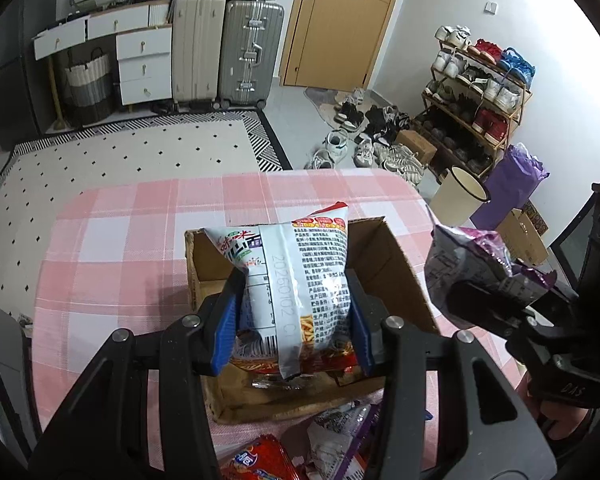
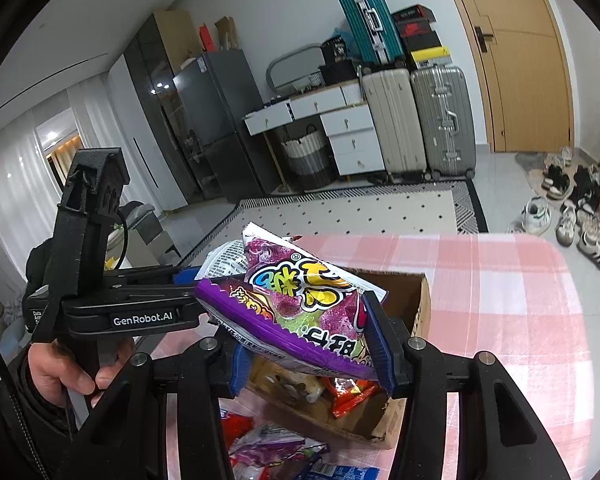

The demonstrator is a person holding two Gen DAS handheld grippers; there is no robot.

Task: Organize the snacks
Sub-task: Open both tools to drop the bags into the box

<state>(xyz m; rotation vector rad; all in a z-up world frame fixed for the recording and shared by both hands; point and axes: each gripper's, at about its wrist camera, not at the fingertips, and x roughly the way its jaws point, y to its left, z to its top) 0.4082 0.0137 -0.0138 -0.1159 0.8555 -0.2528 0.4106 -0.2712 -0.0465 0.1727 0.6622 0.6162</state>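
Two claws gripping snack bags – left claw (image 1: 296, 300) white bag (image 1: 296, 280), right claw (image 2: 308, 344) purple bag (image 2: 300, 308) – pink checked tablecloth (image 1: 120, 240)

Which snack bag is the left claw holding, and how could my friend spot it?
Find the pink checked table, then the open cardboard box on it. Right above that box, the left claw pinches a puffy white packet between blue pads, with black print and a date stamped down its back seam. The other held bag, the purple packet, is in the right claw.
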